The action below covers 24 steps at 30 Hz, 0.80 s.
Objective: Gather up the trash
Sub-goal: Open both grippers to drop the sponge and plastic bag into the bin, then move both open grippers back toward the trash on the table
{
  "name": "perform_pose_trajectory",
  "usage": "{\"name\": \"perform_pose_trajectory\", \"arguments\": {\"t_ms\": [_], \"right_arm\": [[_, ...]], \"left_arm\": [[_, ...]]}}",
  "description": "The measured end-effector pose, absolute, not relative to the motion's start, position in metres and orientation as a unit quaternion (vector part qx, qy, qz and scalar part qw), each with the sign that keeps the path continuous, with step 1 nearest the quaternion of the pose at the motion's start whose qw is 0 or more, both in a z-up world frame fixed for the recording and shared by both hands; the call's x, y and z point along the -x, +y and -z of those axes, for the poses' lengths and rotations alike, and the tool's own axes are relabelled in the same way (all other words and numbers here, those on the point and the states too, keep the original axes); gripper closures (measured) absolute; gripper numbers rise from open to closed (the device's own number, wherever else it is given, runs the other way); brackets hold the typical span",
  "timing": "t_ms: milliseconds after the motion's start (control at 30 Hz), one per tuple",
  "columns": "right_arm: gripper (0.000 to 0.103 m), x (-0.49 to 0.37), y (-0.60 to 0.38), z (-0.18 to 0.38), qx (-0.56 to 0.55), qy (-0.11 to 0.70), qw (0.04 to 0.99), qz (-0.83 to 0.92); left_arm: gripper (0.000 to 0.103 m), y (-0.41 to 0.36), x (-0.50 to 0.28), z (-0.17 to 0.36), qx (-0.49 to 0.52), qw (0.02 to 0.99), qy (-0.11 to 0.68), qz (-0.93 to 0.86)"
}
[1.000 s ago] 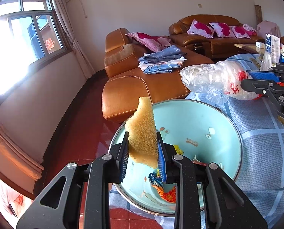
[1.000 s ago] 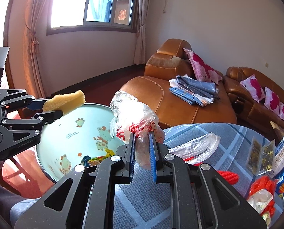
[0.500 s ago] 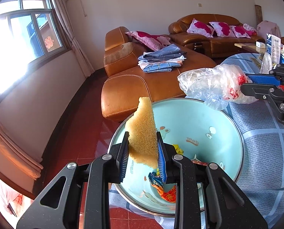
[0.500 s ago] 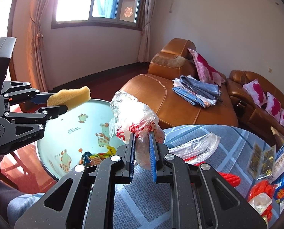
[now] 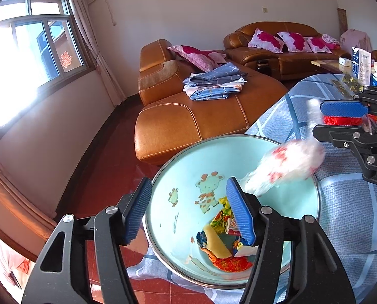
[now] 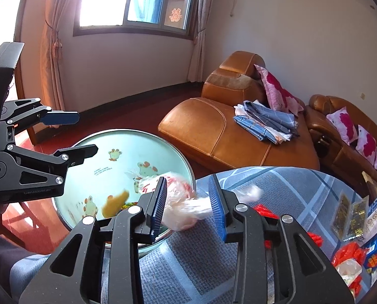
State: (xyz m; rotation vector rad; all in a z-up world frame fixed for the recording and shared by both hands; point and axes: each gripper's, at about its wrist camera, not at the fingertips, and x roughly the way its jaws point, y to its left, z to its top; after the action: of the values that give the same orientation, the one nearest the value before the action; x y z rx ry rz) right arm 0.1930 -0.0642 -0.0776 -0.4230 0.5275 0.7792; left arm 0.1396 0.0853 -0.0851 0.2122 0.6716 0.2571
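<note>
Both grippers have let go: left gripper (image 5: 188, 210) and right gripper (image 6: 187, 205) gape wide, sponge (image 5: 217, 243) in the basin (image 5: 178, 177), the blurred bag (image 6: 180, 202) seemingly falling.

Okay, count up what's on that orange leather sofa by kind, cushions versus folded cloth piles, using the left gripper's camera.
Pink-and-red cushions: 4, one on the chaise and three on the far seat.
Folded cloth piles: 1, blue checked fabric on the chaise.
Total: 5.

Blurred plastic bag (image 5: 287, 163) over basin (image 5: 239, 157) rim (sponge (image 5: 217, 243) inside).
</note>
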Motion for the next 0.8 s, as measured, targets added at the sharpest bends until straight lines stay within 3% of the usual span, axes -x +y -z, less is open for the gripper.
{"name": "perform_pose_trajectory", "arguments": {"t_ms": [67, 800], "right_arm": [[0.063, -0.1933, -0.0648, 0.0773, 0.202, 0.252, 0.870, -0.372], [0.059, -0.1942, -0.0644, 0.0766, 0.204, 0.248, 0.876, -0.360]], "left_arm": [[0.039, 0.0849, -0.1390, 0.0860, -0.105, 0.930, 0.327, -0.127], [0.038, 0.0912, -0.1371, 0.0837, -0.102, 0.930, 0.329, -0.126]]}}
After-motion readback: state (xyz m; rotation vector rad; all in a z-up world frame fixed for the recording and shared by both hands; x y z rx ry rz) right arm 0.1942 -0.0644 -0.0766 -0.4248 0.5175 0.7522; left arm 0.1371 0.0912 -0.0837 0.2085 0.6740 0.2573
